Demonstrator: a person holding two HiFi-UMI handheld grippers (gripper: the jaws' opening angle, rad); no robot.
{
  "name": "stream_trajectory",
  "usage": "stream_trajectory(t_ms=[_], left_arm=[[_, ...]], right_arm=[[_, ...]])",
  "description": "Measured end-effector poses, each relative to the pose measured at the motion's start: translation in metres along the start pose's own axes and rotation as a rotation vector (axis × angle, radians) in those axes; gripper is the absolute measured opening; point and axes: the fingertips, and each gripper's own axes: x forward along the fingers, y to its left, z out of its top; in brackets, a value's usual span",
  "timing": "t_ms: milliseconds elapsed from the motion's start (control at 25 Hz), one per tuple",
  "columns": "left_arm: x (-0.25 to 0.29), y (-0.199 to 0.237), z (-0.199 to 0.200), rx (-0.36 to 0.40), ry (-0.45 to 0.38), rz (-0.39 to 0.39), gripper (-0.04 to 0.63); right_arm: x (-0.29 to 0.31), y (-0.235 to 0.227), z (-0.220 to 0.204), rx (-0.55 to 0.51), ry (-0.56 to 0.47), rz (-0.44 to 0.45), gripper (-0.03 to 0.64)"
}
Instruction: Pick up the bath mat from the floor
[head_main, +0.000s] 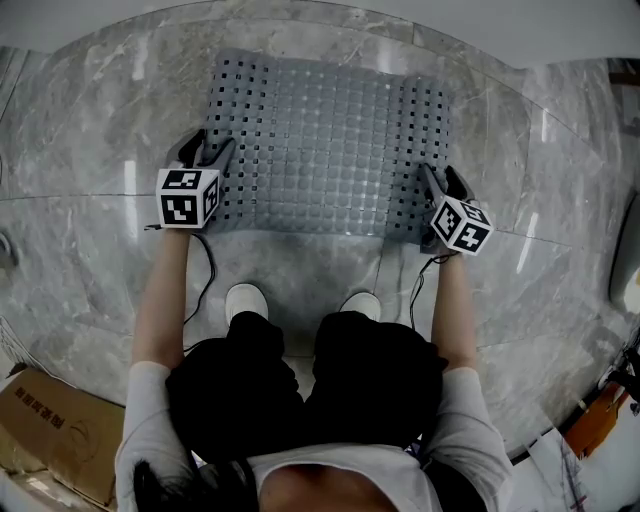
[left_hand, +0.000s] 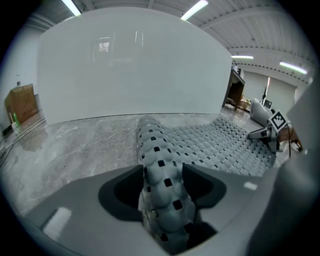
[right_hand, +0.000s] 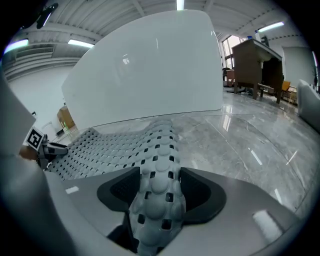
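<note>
Grey marble floor (head_main: 80, 150) ran under everything. Nearest, two white shoes (head_main: 245, 298) stood side by side, and one cardboard box (head_main: 50, 430) sat at the person's left. Just ahead were two grippers, one at each short end of the mat. The left gripper (head_main: 208, 150) and the right gripper (head_main: 443, 180) each had jaws spread wide, with a humped edge of the mat standing between the pads, not pinched. One grey perforated bath mat (head_main: 330, 140) lay on the floor between them. Its long axis ran left to right, and its far edge faced a white curved wall (left_hand: 135, 70).
</note>
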Motion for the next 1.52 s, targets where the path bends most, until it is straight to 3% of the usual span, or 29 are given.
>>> stream_trajectory(t_ms=[120, 320, 400, 560, 920, 1240, 1520], left_arm=[[-0.003, -0.005, 0.001, 0.033, 0.003, 0.03, 0.212], [-0.006, -0.016, 0.005, 0.03, 0.04, 0.034, 0.131], [-0.005, -0.02, 0.006, 0.047, 0.048, 0.055, 0.099], [-0.008, -0.026, 0.008, 0.104, 0.055, 0.095, 0.073], [-0.045, -0.023, 0.034, 0.062, -0.056, 0.052, 0.057], [-0.071, -0.022, 0.102, 0.063, -0.123, 0.039, 0.055], [-0.137, -0.03, 0.175, 0.078, -0.153, 0.045, 0.057]], right_arm=[[-0.003, 0.005, 0.003, -0.004, -0.006, 0.008, 0.223], [-0.007, 0.028, 0.01, -0.056, -0.007, 0.048, 0.083], [-0.006, 0.034, 0.012, -0.087, 0.0, 0.046, 0.057], [-0.009, 0.037, 0.014, -0.108, -0.008, 0.036, 0.049], [-0.034, 0.06, 0.035, -0.089, -0.084, 0.056, 0.044], [-0.064, 0.063, 0.086, -0.027, -0.142, 0.029, 0.044], [-0.132, 0.075, 0.151, -0.021, -0.163, 0.021, 0.044]])
